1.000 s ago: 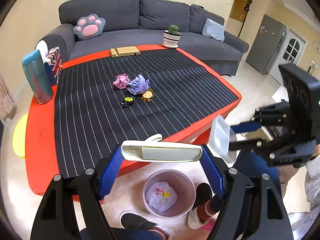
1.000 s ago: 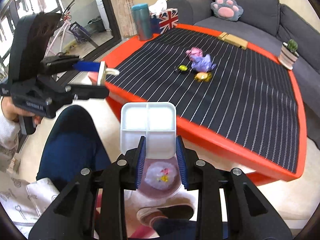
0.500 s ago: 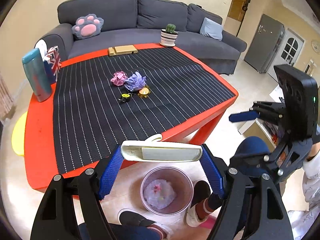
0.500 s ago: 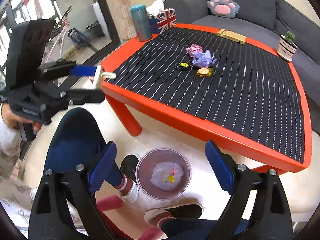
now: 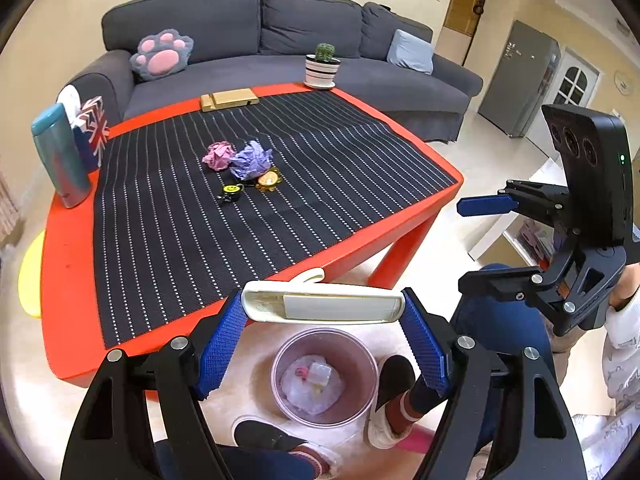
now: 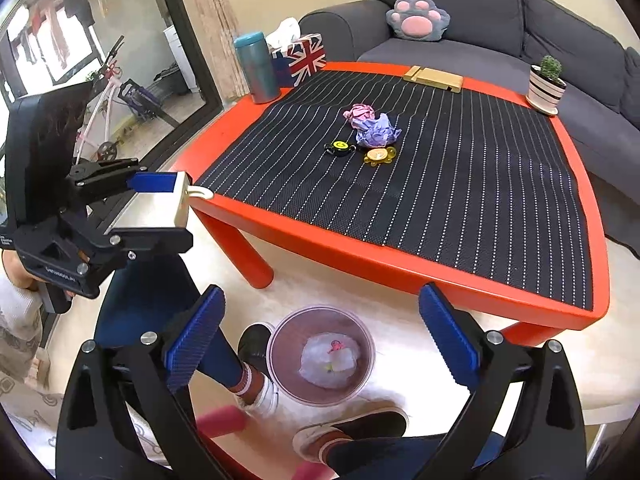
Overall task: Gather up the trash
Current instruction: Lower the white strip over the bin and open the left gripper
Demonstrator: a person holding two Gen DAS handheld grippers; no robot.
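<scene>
My left gripper (image 5: pixel 323 340) is shut on a white plastic container (image 5: pixel 323 306) and holds it above a round trash bin (image 5: pixel 325 376) on the floor by the table's front edge. The bin holds a small white tray on clear plastic (image 6: pixel 332 358). My right gripper (image 6: pixel 320 344) is open and empty above the same bin (image 6: pixel 322 356). On the striped mat lie a pink paper ball (image 5: pixel 218 155), a purple paper ball (image 5: pixel 252 159), a yellow smiley keyring (image 5: pixel 231 191) and an orange toy (image 5: pixel 269 180).
The red table (image 5: pixel 68 280) carries a teal tumbler (image 5: pixel 60 156), a Union Jack tissue box (image 5: pixel 94 128), a wooden stand (image 5: pixel 229 100) and a potted cactus (image 5: pixel 322 66). A grey sofa (image 5: pixel 280 40) stands behind. The person's feet (image 6: pixel 256 360) flank the bin.
My right gripper opened and let go of the white divided tray, which fell into the bin. Both grippers shifted slightly; the left one keeps its hold on the container.
</scene>
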